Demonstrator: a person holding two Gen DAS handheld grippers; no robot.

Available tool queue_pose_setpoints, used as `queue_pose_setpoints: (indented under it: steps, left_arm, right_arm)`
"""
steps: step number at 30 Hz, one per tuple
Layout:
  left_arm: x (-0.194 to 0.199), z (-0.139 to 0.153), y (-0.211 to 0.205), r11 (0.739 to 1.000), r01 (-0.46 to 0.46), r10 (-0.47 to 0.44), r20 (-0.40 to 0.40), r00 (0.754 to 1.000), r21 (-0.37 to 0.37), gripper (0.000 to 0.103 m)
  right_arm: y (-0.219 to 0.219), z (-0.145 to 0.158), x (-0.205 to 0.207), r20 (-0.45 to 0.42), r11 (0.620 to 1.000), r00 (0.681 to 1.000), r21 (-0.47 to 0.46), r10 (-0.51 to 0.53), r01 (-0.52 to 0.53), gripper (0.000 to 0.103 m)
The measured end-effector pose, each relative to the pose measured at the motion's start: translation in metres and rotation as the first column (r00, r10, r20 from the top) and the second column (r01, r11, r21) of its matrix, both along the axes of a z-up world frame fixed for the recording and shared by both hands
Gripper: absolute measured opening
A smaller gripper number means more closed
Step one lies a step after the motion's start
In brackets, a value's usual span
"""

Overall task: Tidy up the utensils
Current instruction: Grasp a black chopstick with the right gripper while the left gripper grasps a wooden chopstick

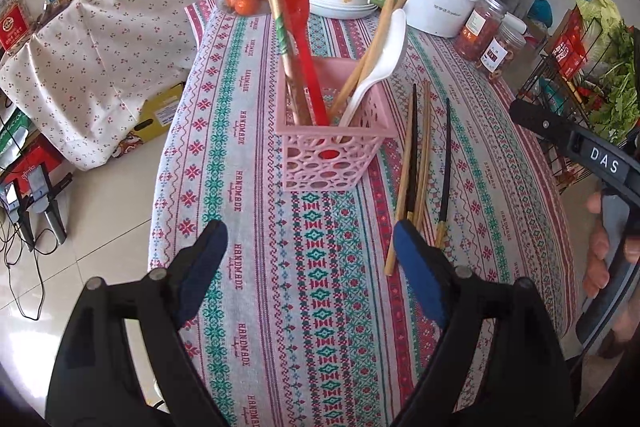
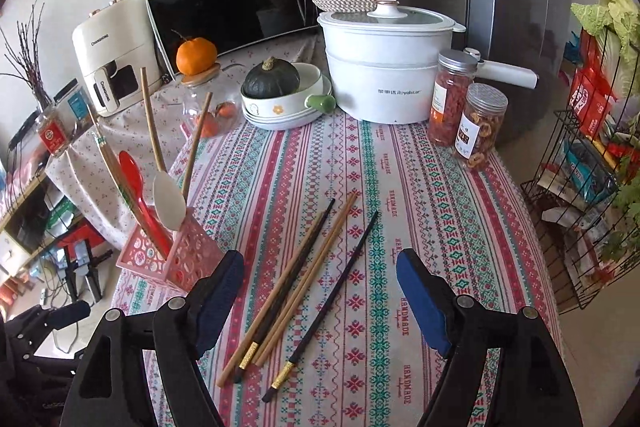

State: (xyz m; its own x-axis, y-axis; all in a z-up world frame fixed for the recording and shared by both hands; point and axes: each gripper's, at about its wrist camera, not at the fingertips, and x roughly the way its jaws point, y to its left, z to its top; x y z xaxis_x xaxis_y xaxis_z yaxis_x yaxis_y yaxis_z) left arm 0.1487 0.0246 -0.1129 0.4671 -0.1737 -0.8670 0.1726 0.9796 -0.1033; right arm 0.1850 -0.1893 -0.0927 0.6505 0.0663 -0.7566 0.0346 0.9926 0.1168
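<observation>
My left gripper (image 1: 310,267): jaws wide, empty, facing the pink basket (image 1: 334,151) mid-table | my right gripper (image 2: 320,299): jaws wide, empty, directly over loose chopsticks (image 2: 296,279), nearer them | chopsticks lie lengthwise toward table's far edge, right of basket.
</observation>
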Motion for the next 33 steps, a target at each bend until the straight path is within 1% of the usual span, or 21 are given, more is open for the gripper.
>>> queue_pose_setpoints:
  steps: [7,12,15,17,18,19,20,22,25,26,27,29,30,31,33]
  left_arm:
    - [0.0,-0.01,-0.016,0.999,0.028,-0.028,-0.017,0.999,0.02,0.085]
    - [0.003,-0.013,-0.022,0.999,0.049,-0.048,-0.02,0.999,0.023,0.085]
    - [0.003,-0.013,-0.025,0.998,0.06,-0.06,-0.019,0.998,0.022,0.085]
    - [0.004,-0.013,-0.028,0.997,0.068,-0.068,-0.012,0.998,0.026,0.085]
    - [0.003,-0.012,-0.029,0.997,0.073,-0.072,-0.009,0.997,0.029,0.085]
    - [0.003,-0.012,-0.031,0.996,0.078,-0.078,-0.005,0.997,0.031,0.085]
    - [0.003,-0.011,-0.032,0.996,0.084,-0.084,-0.002,0.997,0.032,0.085]
    - [0.0,-0.01,-0.035,0.995,0.096,-0.096,0.007,0.995,0.038,0.085]
    - [-0.004,-0.008,-0.04,0.992,0.117,-0.119,0.024,0.993,0.052,0.085]
    - [-0.006,-0.007,-0.042,0.99,0.126,-0.128,0.031,0.991,0.06,0.085]
    - [-0.008,-0.007,-0.044,0.988,0.135,-0.137,0.037,0.99,0.07,0.085]
    - [-0.011,-0.006,-0.048,0.983,0.161,-0.165,0.049,0.985,0.087,0.085]
    - [-0.012,-0.006,-0.05,0.98,0.172,-0.178,0.055,0.982,0.098,0.085]
    - [-0.014,-0.006,-0.052,0.978,0.18,-0.187,0.06,0.981,0.109,0.085]
    - [-0.015,-0.007,-0.055,0.975,0.189,-0.198,0.062,0.978,0.117,0.085]
  right_arm:
    - [-0.021,-0.045,0.025,-0.153,1.0,0.988,-0.012,-0.02,0.018,0.08]
    - [-0.028,-0.078,0.049,-0.239,0.999,0.97,-0.023,-0.037,0.032,0.08]
    - [-0.03,-0.095,0.062,-0.275,0.999,0.96,-0.019,-0.051,0.047,0.078]
    - [-0.031,-0.104,0.071,-0.284,0.998,0.957,-0.03,-0.066,0.06,0.069]
    - [-0.03,-0.107,0.075,-0.288,0.997,0.955,-0.032,-0.072,0.065,0.066]
    - [-0.03,-0.109,0.078,-0.29,0.997,0.954,-0.028,-0.075,0.07,0.061]
    - [-0.03,-0.111,0.081,-0.292,0.997,0.953,-0.022,-0.078,0.075,0.059]
    - [-0.027,-0.116,0.086,-0.306,0.996,0.948,-0.027,-0.085,0.081,0.057]
    - [-0.017,-0.118,0.09,-0.308,0.993,0.947,-0.093,-0.094,0.069,0.053]
    - [-0.014,-0.119,0.09,-0.308,0.992,0.947,-0.112,-0.092,0.06,0.048]
    - [-0.013,-0.118,0.09,-0.308,0.993,0.948,-0.109,-0.083,0.051,0.045]
    - [-0.011,-0.117,0.089,-0.32,0.994,0.945,-0.106,-0.066,0.034,0.031]
    - [-0.011,-0.117,0.088,-0.327,0.995,0.944,-0.101,-0.054,0.022,0.027]
    - [-0.012,-0.116,0.087,-0.333,0.995,0.942,-0.099,-0.044,0.012,0.018]
    - [-0.016,-0.115,0.084,-0.345,0.997,0.938,-0.083,-0.033,0.004,0.014]
